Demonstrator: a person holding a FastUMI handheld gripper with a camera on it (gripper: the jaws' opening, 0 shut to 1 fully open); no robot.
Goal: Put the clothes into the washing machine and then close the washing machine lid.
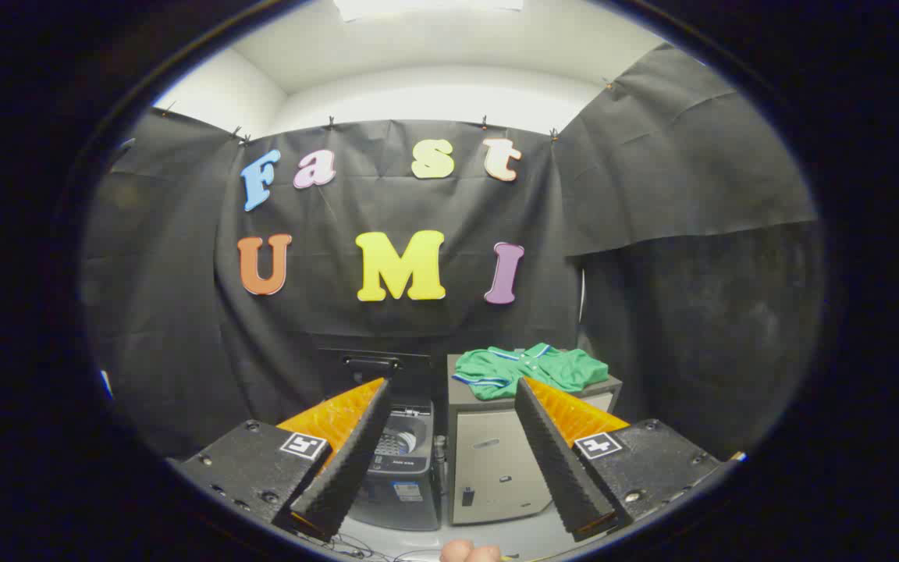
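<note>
Black cloth drapes the booth; far off, green clothes (pixel 531 369) lie atop a grey cabinet (pixel 496 464), the open washing machine (pixel 401 468) just left. The gripper (pixel 449 390) hangs spread and empty: nothing's picked up yet. Next, reach forward-right for the clothes.

A grey boxy metal cabinet (pixel 496 460) stands beyond the tongs; thin cables (pixel 356 550) trail on the pale floor below.
</note>
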